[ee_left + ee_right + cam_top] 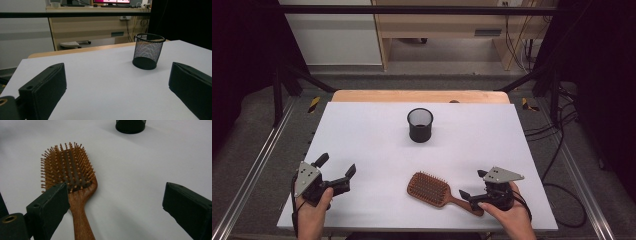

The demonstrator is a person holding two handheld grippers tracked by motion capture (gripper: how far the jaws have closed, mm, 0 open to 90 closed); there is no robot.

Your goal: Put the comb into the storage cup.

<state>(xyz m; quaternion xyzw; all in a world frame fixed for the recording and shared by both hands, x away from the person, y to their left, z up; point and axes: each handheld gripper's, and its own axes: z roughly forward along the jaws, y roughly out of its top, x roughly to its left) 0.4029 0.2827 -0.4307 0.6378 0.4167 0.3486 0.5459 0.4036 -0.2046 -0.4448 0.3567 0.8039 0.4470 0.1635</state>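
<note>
Right gripper (473, 186): nearest the high camera, at about 5 o'clock on the table; jaws spread wide with nothing pinched. In the right gripper view its left jaw hangs over the hairbrush's neck while the other jaw stands well off to the side, so the handle is not yet squarely between them, probably a line-up before a grasp.

Hairbrush (432, 189): wooden paddle brush lying flat, bristles up, near the front edge at roughly 6 o'clock. Its handle (80, 220) runs toward 4 o'clock, straight at the right hand, which makes the handle the natural place to take it.

Left gripper (337, 172): at 8 o'clock, resting low in the left hand (314, 212); jaws at full spread and empty, pointing across the bare table toward the cup. I judge it is parked clear so the other hand can work.

Mesh cup (148, 51): black, upright, mouth open, past the table's middle toward 12 o'clock, well apart from brush and both grippers. Likely the brush's destination.

Table (362, 135): white sheet, bare between the things.
</note>
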